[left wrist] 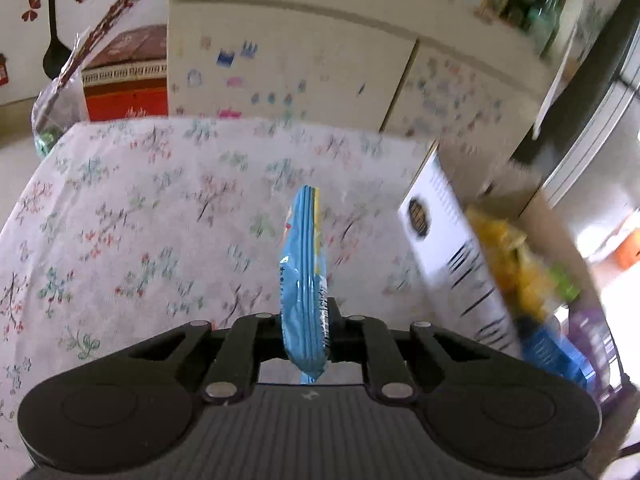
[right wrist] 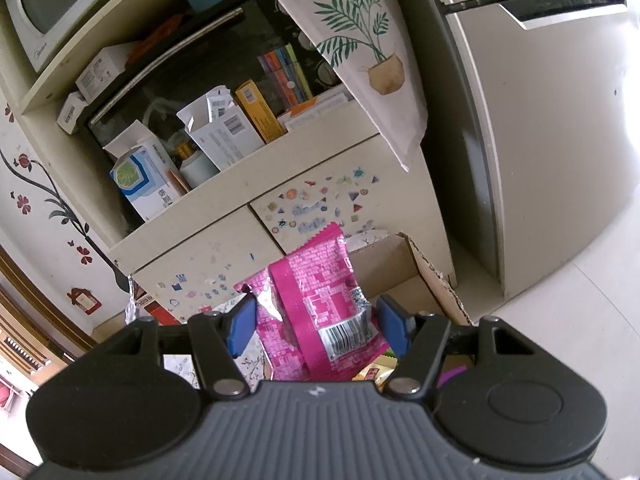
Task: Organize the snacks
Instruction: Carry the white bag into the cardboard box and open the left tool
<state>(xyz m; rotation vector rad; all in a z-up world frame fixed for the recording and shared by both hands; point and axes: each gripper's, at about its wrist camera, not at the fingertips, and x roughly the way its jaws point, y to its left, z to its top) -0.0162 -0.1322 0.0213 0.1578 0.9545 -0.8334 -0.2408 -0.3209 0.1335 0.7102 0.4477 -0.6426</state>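
Note:
My left gripper (left wrist: 306, 314) is shut on a light blue snack packet (left wrist: 302, 256), pinched edge-on so it stands upright above the floral tablecloth (left wrist: 140, 220). To its right a box (left wrist: 436, 232) with a white printed side holds several snack packets (left wrist: 516, 272), yellow, blue and purple, all blurred. In the right wrist view a pink snack packet (right wrist: 316, 280) with a barcode stands upright between the blue pads (right wrist: 240, 326) of my right gripper (right wrist: 316, 322), which presses on both its sides. Behind it is an open cardboard box (right wrist: 400, 264).
A cream cabinet (right wrist: 224, 240) with stickers on its doors stands behind the table, its shelf crowded with small boxes (right wrist: 148, 184). A tall fridge (right wrist: 540, 140) is on the right. A red box (left wrist: 124, 80) and a wrapped bouquet (left wrist: 60, 92) sit at the far left.

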